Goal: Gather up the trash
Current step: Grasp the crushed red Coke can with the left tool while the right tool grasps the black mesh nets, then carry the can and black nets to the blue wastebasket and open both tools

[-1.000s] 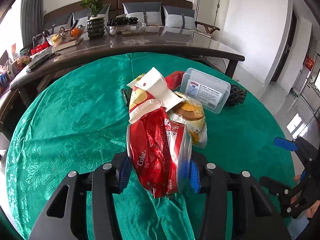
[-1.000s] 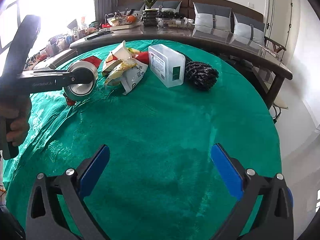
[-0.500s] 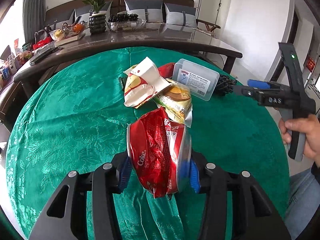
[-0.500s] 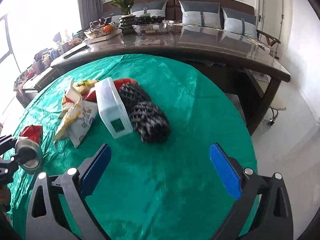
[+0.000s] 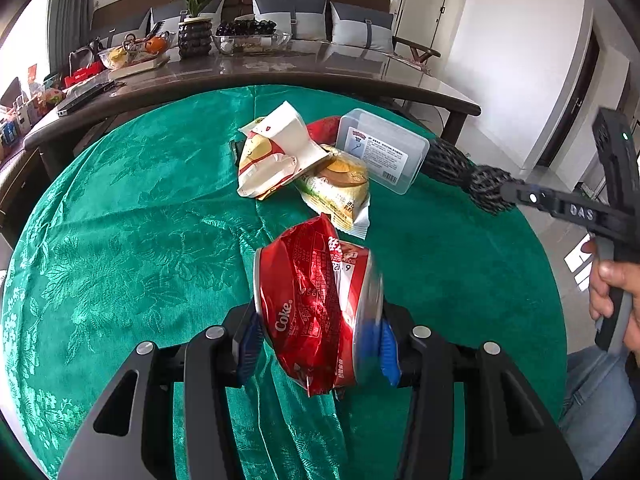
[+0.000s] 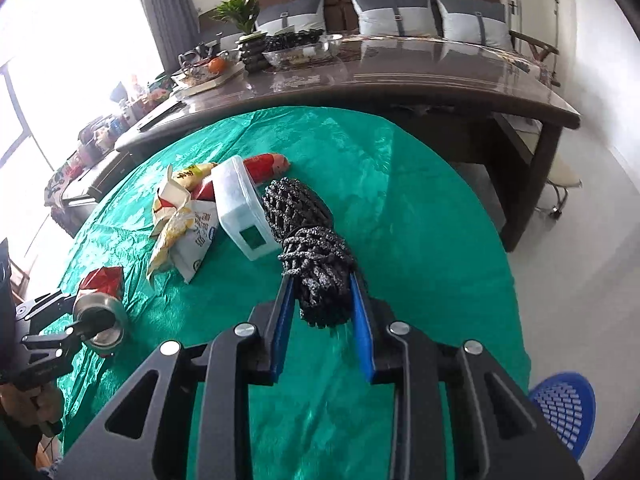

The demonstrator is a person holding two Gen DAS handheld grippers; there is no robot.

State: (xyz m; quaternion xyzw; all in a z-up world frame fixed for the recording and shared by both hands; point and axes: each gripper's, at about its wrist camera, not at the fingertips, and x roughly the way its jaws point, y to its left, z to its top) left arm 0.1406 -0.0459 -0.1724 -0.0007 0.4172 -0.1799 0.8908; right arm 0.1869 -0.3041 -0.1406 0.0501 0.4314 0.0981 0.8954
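My left gripper [image 5: 318,344] is shut on a crushed red Coke can [image 5: 316,304] with a red wrapper tucked against it, held just above the green tablecloth [image 5: 120,248]. It also shows in the right wrist view [image 6: 100,320]. My right gripper [image 6: 322,320] is shut on the near end of a black mesh bundle [image 6: 316,264], which lies beside a clear plastic box [image 6: 240,208]. The bundle also shows in the left wrist view [image 5: 472,176]. Snack wrappers [image 5: 280,156] and a bread packet [image 5: 340,188] lie in a pile mid-table.
A long dark table [image 6: 400,80] with a plant, fruit and bowls stands behind the round table. A blue plastic basket [image 6: 564,408] sits on the floor at the right. A red packet [image 6: 264,164] lies behind the box.
My right gripper moved in on the black mesh bundle and closed from wide open onto its end. My left gripper kept hold of the can and barely moved.
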